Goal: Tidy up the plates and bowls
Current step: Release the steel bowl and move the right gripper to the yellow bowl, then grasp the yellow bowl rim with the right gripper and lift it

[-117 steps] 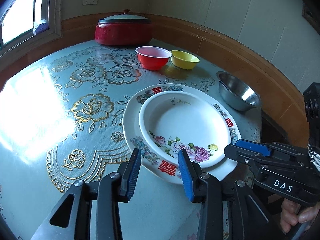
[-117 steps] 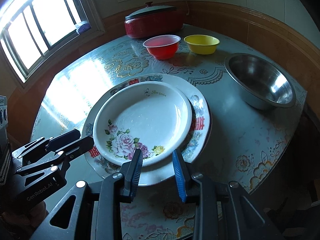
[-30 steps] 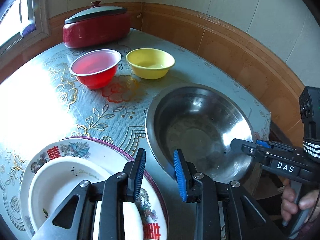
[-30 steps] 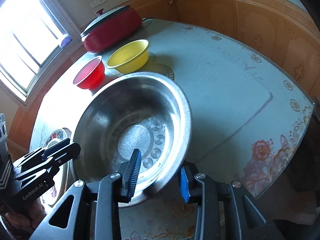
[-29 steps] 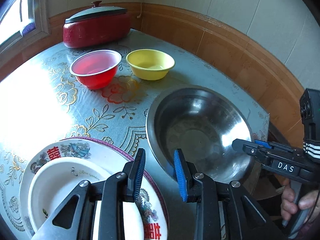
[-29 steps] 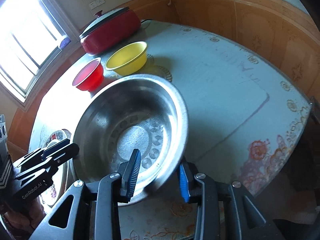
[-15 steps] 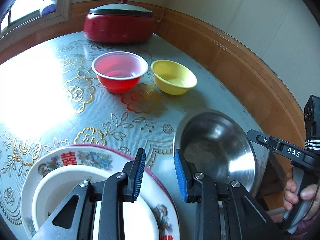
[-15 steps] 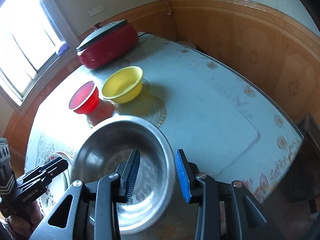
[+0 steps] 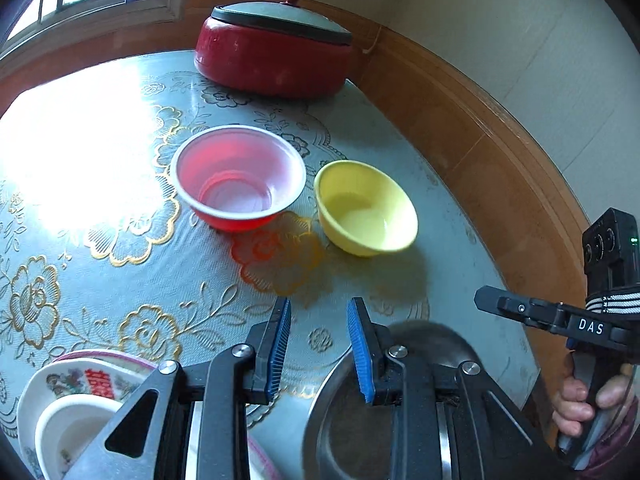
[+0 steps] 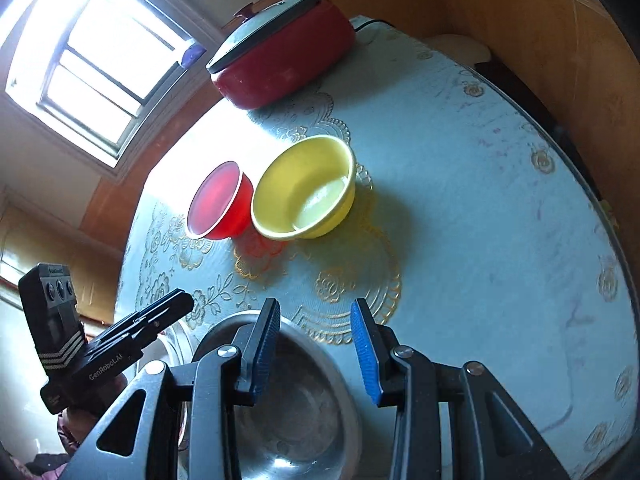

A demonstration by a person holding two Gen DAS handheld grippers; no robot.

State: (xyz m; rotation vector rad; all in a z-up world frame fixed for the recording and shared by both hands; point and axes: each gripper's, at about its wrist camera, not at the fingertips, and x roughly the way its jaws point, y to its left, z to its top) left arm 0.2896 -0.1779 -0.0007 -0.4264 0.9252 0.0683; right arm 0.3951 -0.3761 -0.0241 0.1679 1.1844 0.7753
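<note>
We hold both grippers over a round table (image 9: 460,216) covered in a pale blue cloth with gold flowers. Our left gripper (image 9: 318,346) has its blue-padded jaws parted, with only the cloth between them. Our right gripper (image 10: 314,342) is likewise spread wide and grips nothing.

A steel bowl (image 10: 304,412) sits upright at the near edge of the table, mouth up, directly below the right gripper's jaws; from the left wrist view the same steel bowl (image 9: 356,424) lies under the left gripper's right finger, partly hidden by it. We cannot tell whether either gripper touches its rim.

Just left of the steel bowl, two stacked plates rest flat: a white floral plate (image 9: 68,428) nested in a larger plate (image 9: 92,376) with red characters on its border. Being round, none of these has a long axis; all face up.

Farther out, near the table's middle, a red bowl (image 9: 240,178) and a yellow bowl (image 9: 366,208) stand side by side, upright, open ends up. From the right wrist view the red bowl (image 10: 218,202) and yellow bowl (image 10: 304,188) look almost touching. Both are well apart from the steel bowl.

Behind them, against the wood-panelled wall, stands a red lidded pot (image 9: 272,46), beside a bright window (image 10: 100,60).
</note>
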